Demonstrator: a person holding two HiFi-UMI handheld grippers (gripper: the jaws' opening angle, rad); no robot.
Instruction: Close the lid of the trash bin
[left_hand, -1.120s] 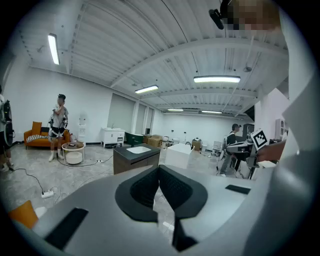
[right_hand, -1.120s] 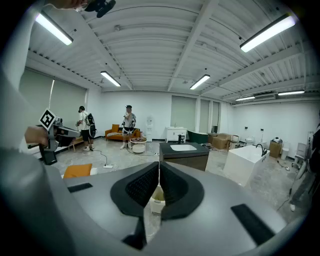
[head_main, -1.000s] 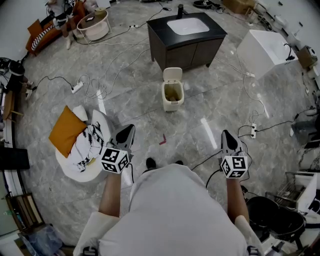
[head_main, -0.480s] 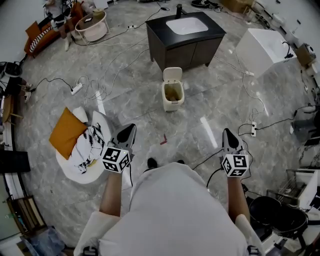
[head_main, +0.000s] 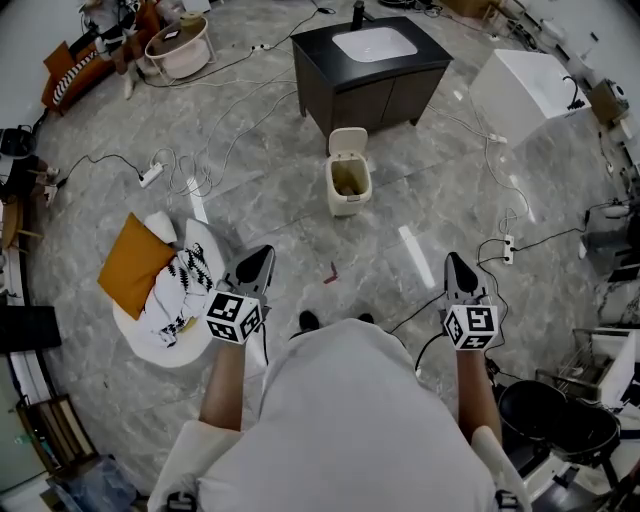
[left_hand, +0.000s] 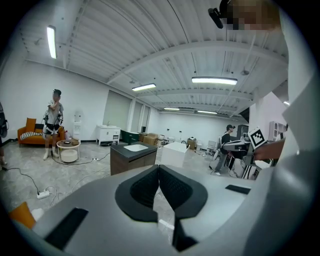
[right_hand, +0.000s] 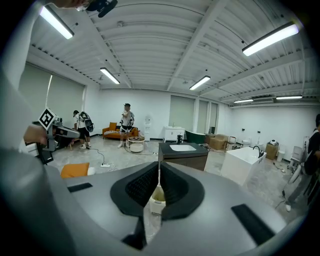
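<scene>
Well, the trash bin (head_main: 348, 186) stands well ahead on the floor by the dark sink cabinet (head_main: 372, 75), its lid (head_main: 348, 141) up, and the left gripper (head_main: 258, 260) and right gripper (head_main: 455, 266) are both closed and empty, so I think walking closer comes next.

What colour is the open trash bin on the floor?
Cream, lid and body alike; the head view shows the trash bin best.

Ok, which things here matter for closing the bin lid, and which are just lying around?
Job: cream plastic trash bin, lid raised; left gripper; right gripper.
Lying about: dark sink cabinet; orange cushion; white power strip; white bathtub.
</scene>
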